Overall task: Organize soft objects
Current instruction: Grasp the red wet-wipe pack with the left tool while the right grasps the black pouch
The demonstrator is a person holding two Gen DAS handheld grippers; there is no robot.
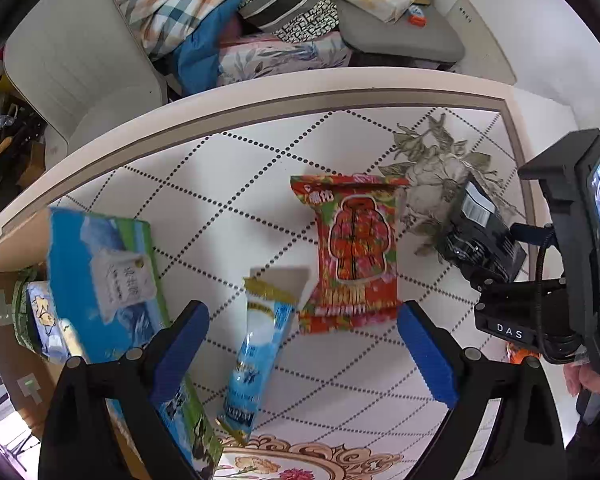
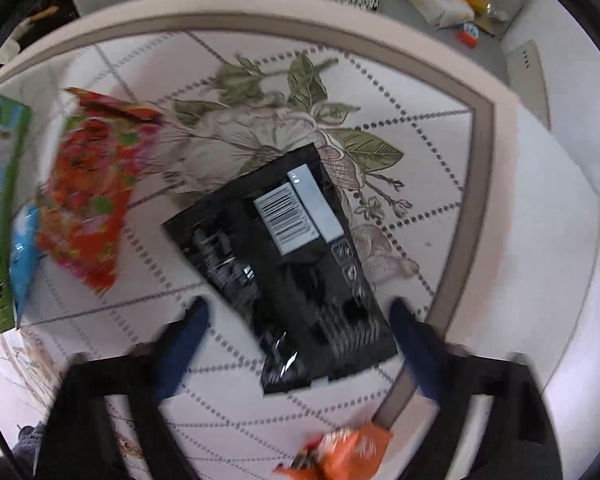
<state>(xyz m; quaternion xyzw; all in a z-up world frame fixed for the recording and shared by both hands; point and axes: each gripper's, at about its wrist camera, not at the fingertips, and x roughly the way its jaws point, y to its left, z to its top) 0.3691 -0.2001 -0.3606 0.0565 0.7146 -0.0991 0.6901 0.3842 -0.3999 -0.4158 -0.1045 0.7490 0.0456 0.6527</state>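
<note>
Hovering my right gripper (image 2: 296,320), spread wide, over the black packet (image 2: 288,264) lying flat on the surface (image 2: 440,184); my left gripper (image 1: 302,332), also spread, is hanging left of it. I am risking the slick foil sliding away, unpinched.
</note>
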